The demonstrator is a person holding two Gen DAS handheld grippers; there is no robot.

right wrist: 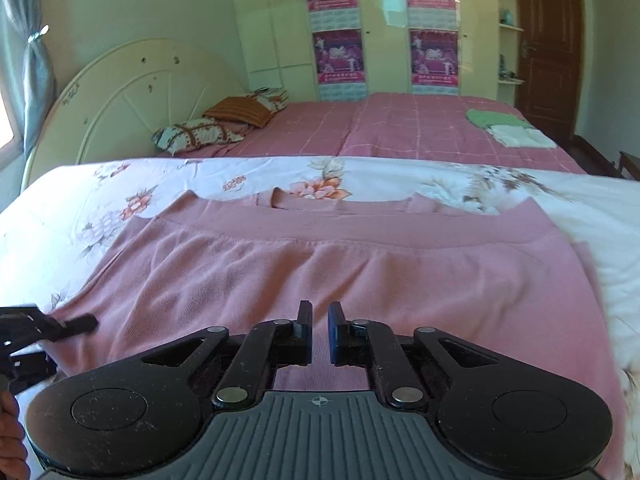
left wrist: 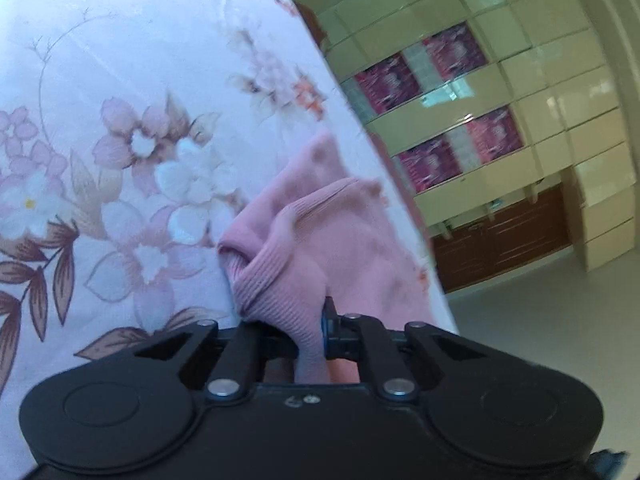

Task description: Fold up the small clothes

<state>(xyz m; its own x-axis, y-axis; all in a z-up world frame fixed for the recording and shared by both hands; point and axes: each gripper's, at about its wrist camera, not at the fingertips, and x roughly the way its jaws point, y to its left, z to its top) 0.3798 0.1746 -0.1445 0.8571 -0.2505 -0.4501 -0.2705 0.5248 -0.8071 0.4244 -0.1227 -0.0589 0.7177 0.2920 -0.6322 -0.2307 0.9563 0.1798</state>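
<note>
Left gripper (left wrist: 310, 328): its jaws are pressing together on a bunched ribbed cuff of the pink sweater (left wrist: 304, 236); the cloth is passing between the fingers and running back toward the gripper body.
Right gripper (right wrist: 319, 330): its fingers are standing nearly together with only a narrow slit between the pads; the sweater is lying beneath them, and whether any cloth is pinched cannot be told.
Pink sweater (right wrist: 340, 276): it is lying spread on the floral sheet (right wrist: 120, 188), its banded edge running across the right wrist view toward 12 o'clock of the right gripper; one side is reaching the left gripper (right wrist: 48, 326) at about 9 o'clock.
Floral sheet (left wrist: 120, 120): it is covering the near bed, filling the left wrist view from 9 to 12 o'clock of the clamped cuff.
Pink checked bed (right wrist: 400, 128): it is standing beyond the floral sheet at 12 o'clock, bearing pillows (right wrist: 196, 132) at 11 o'clock and folded green and white clothes (right wrist: 508, 126) at 1 o'clock.
Wardrobe (right wrist: 384, 28): it is standing behind the far bed, carrying purple posters (right wrist: 338, 56).
Person's hand (right wrist: 12, 440): it is showing at the left edge of the right wrist view, below the left gripper.
</note>
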